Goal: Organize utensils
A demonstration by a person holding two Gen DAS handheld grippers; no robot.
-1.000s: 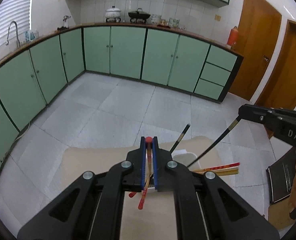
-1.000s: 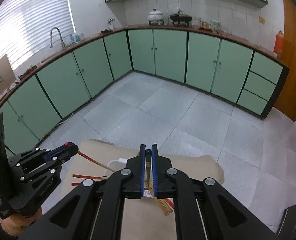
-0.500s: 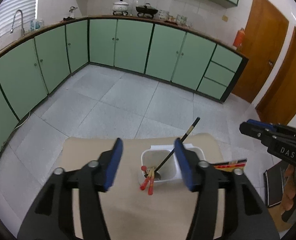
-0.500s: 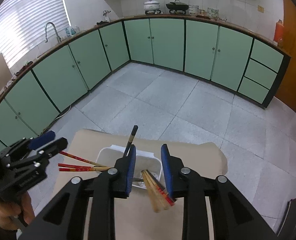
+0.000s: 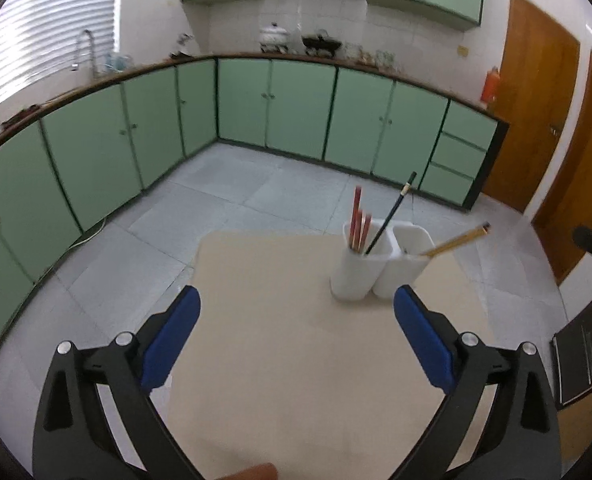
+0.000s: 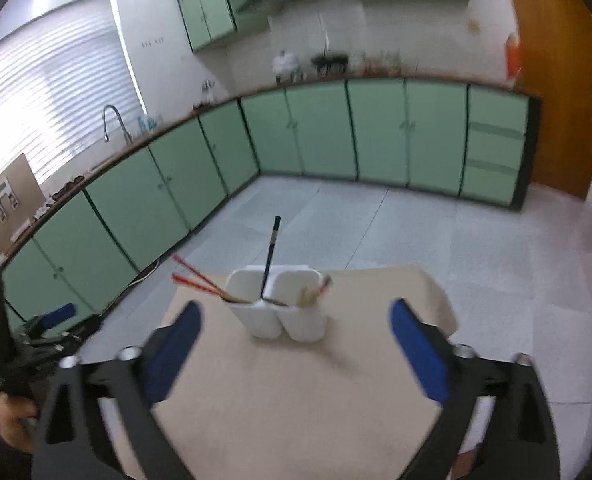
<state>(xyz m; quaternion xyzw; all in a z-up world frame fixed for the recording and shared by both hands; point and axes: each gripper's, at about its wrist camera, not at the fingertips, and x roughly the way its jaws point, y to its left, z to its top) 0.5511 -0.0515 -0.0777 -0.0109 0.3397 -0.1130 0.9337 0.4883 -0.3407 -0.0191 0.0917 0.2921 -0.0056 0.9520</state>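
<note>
White plastic two-cup holder (image 5: pixel 375 264) stands on a beige table (image 5: pixel 280 380), holding red chopsticks (image 5: pixel 359 220), a black chopstick (image 5: pixel 389 216) and tan chopsticks (image 5: pixel 453 240). Near it, left gripper (image 5: pixel 296 316) and right gripper (image 6: pixel 296 330) have just spread wide, empty. The steeply leaning tan chopsticks could tip out if the holder gets bumped.

My grippers' pads (image 5: pixel 172 336) are blue on black frames; the twin holder (image 5: pixel 379 264) is plain white; the chopsticks in it are red (image 5: pixel 359 220), black (image 5: pixel 391 212) and yellow-tan (image 5: pixel 455 239); the table cover (image 5: pixel 296 340) is plain beige; the cabinets (image 5: pixel 296 108) are pale green, dark-trimmed; the door (image 5: pixel 535 120) is orange-brown.
</note>
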